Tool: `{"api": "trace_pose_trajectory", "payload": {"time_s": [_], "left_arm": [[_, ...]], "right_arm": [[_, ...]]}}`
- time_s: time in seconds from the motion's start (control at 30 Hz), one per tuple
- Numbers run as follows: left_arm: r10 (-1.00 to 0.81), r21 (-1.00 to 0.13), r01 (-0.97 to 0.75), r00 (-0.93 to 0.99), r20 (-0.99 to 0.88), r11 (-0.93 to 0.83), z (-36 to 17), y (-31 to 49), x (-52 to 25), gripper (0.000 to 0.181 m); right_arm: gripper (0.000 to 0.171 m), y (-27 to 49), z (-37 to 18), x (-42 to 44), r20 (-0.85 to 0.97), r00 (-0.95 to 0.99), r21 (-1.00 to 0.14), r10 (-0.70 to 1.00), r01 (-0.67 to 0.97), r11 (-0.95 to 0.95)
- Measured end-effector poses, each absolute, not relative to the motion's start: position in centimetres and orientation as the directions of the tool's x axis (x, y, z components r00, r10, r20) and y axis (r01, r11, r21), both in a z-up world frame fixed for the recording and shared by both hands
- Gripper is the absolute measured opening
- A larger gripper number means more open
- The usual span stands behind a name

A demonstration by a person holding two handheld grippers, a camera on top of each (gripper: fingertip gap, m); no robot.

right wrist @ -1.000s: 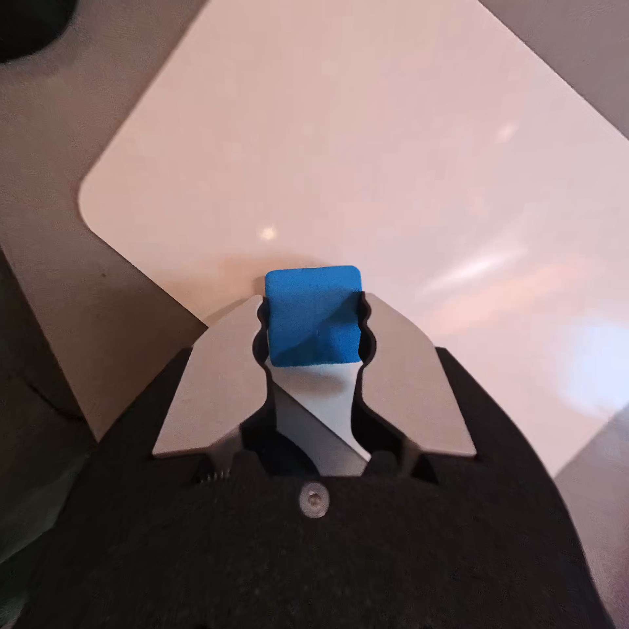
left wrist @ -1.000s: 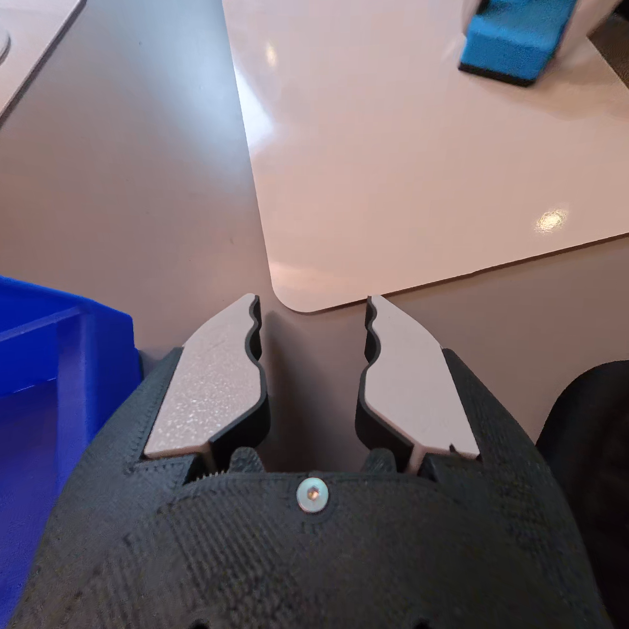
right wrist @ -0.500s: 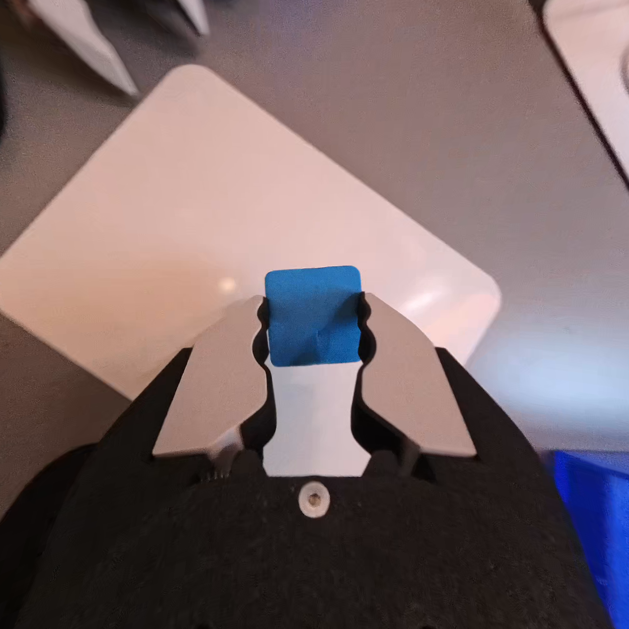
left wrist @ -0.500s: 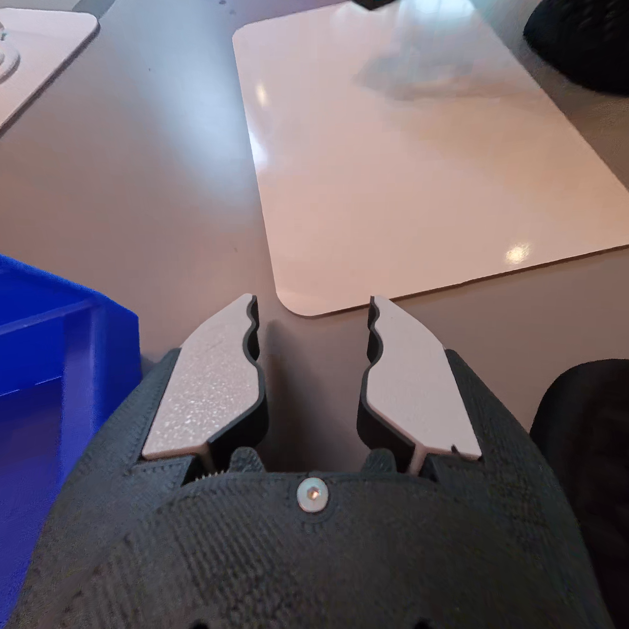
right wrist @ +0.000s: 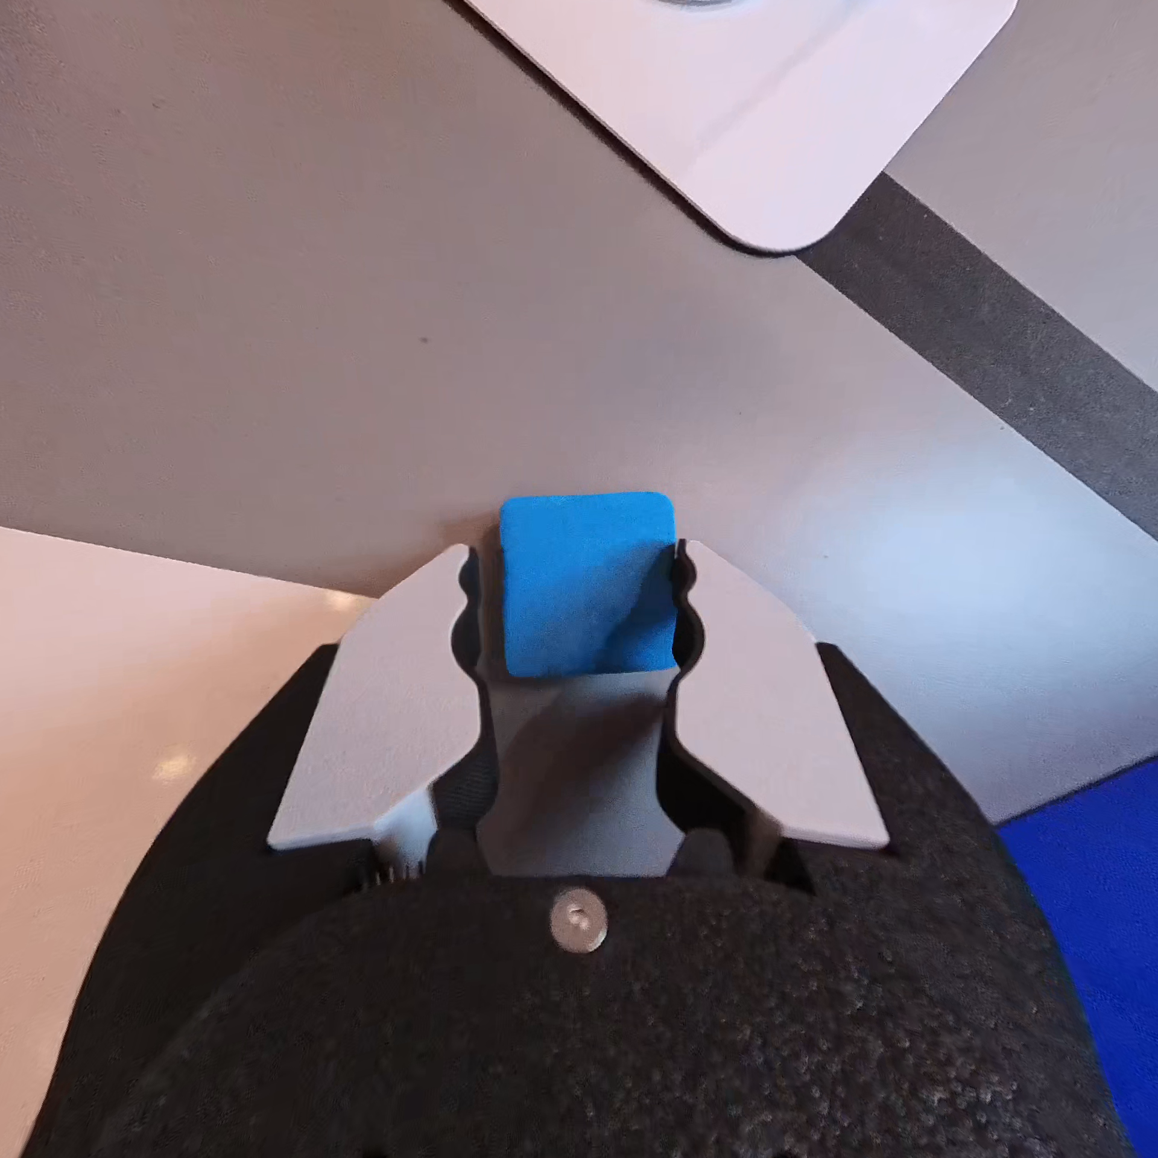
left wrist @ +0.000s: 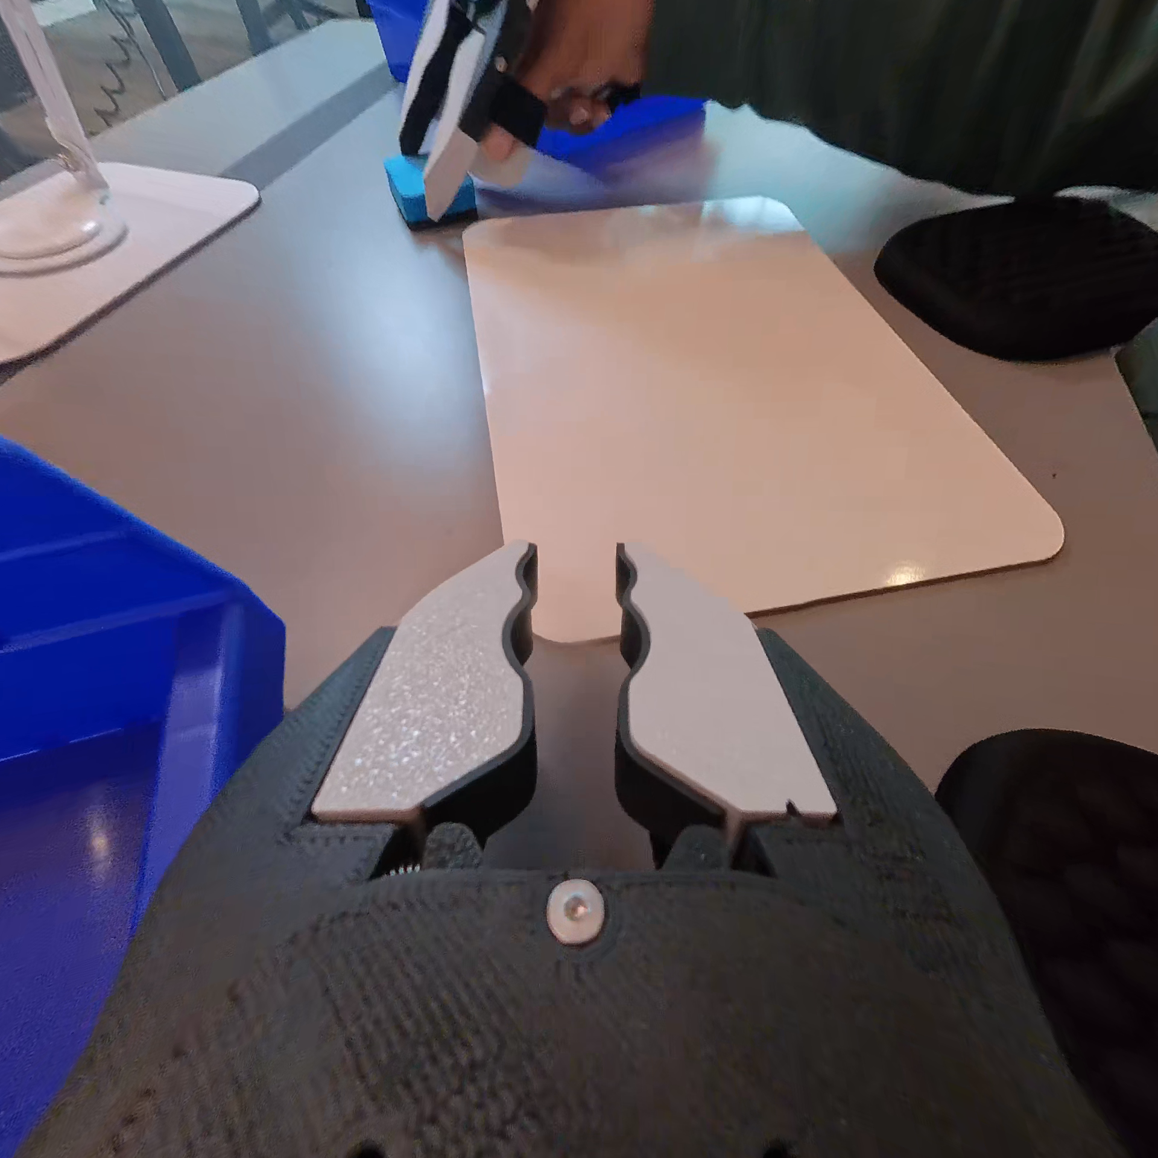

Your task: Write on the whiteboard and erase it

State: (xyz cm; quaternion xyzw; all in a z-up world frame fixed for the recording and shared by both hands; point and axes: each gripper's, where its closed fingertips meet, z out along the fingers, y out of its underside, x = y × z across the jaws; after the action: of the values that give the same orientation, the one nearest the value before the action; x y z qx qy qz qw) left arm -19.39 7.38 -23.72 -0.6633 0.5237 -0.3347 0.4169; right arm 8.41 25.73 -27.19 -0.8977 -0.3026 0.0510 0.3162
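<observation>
Right tool [right wrist: 575,551]: its 2 fingers flank the blue eraser [right wrist: 586,583]. The finger at 3 o'clock touches the eraser's side; a thin dark gap shows at the 9 o'clock finger, so whether the tool grips or has let go cannot be told. In the left wrist view the same tool [left wrist: 446,188] stands steeply over the eraser [left wrist: 413,188], which sits on the grey table [left wrist: 282,388] just beyond the far-left corner of the whiteboard [left wrist: 720,401], off the board. A hand [left wrist: 583,56] with a dark green sleeve [left wrist: 908,81] carries this tool.

Left tool [left wrist: 576,554]: fingers apart with a narrow gap, nothing between them. It hovers over the near-left corner of the whiteboard, which lies flat and blank at 12 to 1 o'clock.

Surroundings, left wrist view: a blue bin [left wrist: 113,689] at 9 o'clock, close beside the tool body; a second blue bin [left wrist: 620,135] at 12 o'clock, behind the eraser; a white base plate [left wrist: 156,207] with a clear stand [left wrist: 56,144] at 10 o'clock; a black chair back [left wrist: 1021,282] at 2 o'clock past the table edge.

Right wrist view: the whiteboard's edge [right wrist: 125,658] at 8 o'clock, the white base plate [right wrist: 783,113] at 1 o'clock, a blue bin [right wrist: 1090,908] at 4 o'clock.
</observation>
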Motion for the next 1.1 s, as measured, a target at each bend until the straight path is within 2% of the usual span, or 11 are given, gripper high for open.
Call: {"api": "trace_pose_trajectory", "payload": {"time_s": [0.17, 0.3, 0.4, 0.5, 0.6, 0.67, 0.8, 0.87, 0.97, 1.1], "left_arm": [[-0.965, -0.928, -0.363, 0.26, -0.014, -0.084, -22.8, 8.1, -19.7, 0.021], [-0.966, -0.923, -0.38, 0.256, -0.035, -0.067, -23.5, 8.2, -19.6, 0.021], [-0.965, -0.912, -0.405, 0.259, -0.041, -0.07, -23.9, 8.4, -19.4, 0.026], [-0.951, -0.933, -0.353, 0.308, -0.038, -0.077, -22.9, 9.2, -19.3, 0.031], [-0.924, -0.961, -0.266, 0.381, -0.039, -0.07, -21.3, 10.2, -19.3, 0.033], [-0.901, -0.967, -0.251, 0.429, -0.069, -0.046, -20.6, 10.9, -19.6, 0.033], [-0.853, -0.946, -0.322, 0.502, -0.14, -0.034, -19.8, 11.7, -21.1, 0.038], [-0.835, -0.921, -0.375, 0.538, -0.119, -0.11, -20.0, 12.2, -22.5, 0.052], [-0.798, -0.881, -0.439, 0.588, -0.132, -0.178, -19.8, 12.8, -24.5, 0.057], [-0.725, -0.763, -0.599, 0.635, -0.267, -0.244, -20.8, 14.3, -27.6, 0.06]], "right_arm": [[0.068, 22.7, -23.2, 6.3, 0.058, 0.723, -0.776, 0.688, 0.467, -0.425], [0.07, 18.8, -23.3, 7.2, 0.068, 0.66, -0.801, 0.748, 0.483, -0.353], [0.065, 16.5, -24.3, 8.2, 0.062, 0.649, -0.816, 0.758, 0.471, -0.336], [0.058, 15.5, -24.0, 9.9, 0.135, 0.668, -0.834, 0.732, 0.475, -0.28], [0.058, 15.7, -21.3, 12.7, 0.241, 0.708, -0.822, 0.663, 0.512, -0.248], [0.061, 15.5, -20.2, 15.5, 0.272, 0.731, -0.787, 0.626, 0.543, -0.292], [0.061, 13.6, -20.2, 20.9, 0.307, 0.756, -0.715, 0.578, 0.584, -0.384], [0.061, 12.9, -21.1, 23.0, 0.316, 0.77, -0.686, 0.555, 0.589, -0.427], [0.062, 12.0, -22.6, 25.0, 0.358, 0.753, -0.605, 0.552, 0.637, -0.477], [0.062, 12.9, -24.4, 27.1, 0.427, 0.713, -0.476, 0.556, 0.701, -0.532]]}}
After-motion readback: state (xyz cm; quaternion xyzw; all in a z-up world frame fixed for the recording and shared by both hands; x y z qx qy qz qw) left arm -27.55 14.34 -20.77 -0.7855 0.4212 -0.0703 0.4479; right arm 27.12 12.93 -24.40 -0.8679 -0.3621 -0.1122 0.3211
